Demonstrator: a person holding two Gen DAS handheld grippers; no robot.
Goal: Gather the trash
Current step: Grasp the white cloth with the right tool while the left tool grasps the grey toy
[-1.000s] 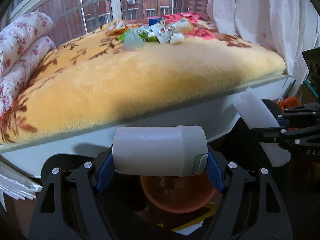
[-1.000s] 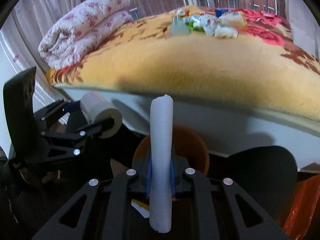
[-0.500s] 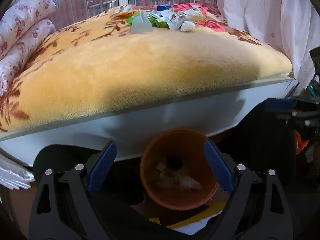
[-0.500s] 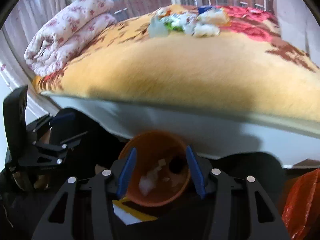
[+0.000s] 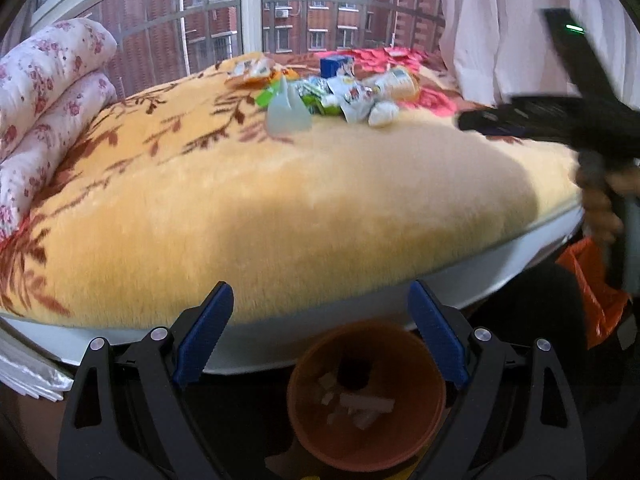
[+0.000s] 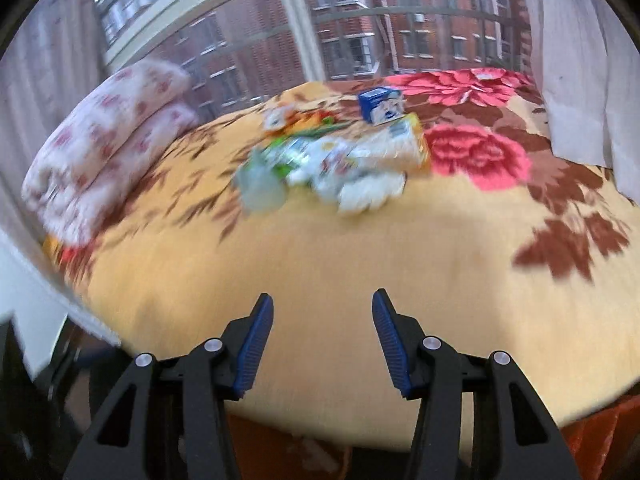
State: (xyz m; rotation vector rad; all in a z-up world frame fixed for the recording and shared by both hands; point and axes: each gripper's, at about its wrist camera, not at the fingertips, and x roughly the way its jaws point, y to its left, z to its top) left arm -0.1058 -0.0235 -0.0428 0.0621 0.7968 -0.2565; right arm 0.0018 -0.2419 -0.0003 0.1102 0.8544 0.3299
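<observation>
Yellow blanket point(image 6: 320, 256) with brown leaves, pink-red flowers; white quilt point(image 5: 44, 92), pink floral print; orange bin point(image 5: 366, 396); blue carton point(image 6: 380, 106); blue finger pads point(image 6: 256, 344).

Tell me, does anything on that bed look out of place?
Yes: a heap of trash lies on the yellow blanket near the window: crumpled wrappers, a blue carton, a clear plastic piece. It belongs in the orange bin below the bed's edge, not on bedding.

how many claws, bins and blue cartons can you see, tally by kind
claws: 2, left claw and right claw, both open and empty
orange bins: 1, orange bin holding scraps below the bed edge
blue cartons: 1, blue carton in the trash pile
total: 4
</observation>
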